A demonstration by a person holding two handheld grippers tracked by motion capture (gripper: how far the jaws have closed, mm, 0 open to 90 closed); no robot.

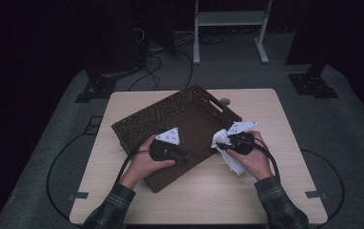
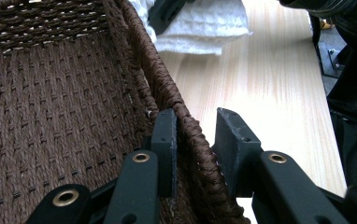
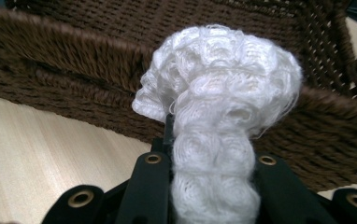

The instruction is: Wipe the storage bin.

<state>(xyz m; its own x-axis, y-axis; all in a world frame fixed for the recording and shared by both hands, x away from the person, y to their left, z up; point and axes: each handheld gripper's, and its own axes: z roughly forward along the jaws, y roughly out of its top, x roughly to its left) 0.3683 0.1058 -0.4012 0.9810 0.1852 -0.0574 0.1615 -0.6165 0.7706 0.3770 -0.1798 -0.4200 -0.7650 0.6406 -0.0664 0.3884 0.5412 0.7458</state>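
Holding, high view: left gripper (image 1: 182,155) at basket (image 1: 137,121) near wall; right gripper (image 1: 221,144) lifts cloth (image 1: 235,164) beside basket.
Left gripper view: jaws straddle rim (image 2: 167,88), gap remains, not clenched.
Right gripper view: jaws clenched on cloth (image 3: 223,98).
Risk: loose rim hold, basket may slide; cloth may snag.

Both forearms come in from the near side. The left tool (image 1: 186,158) points right, its jaws a little apart — one on each side of the basket's (image 2: 50,102) near wall. The right tool (image 1: 219,144) points left, its jaws closed on a white cloth (image 3: 223,107).
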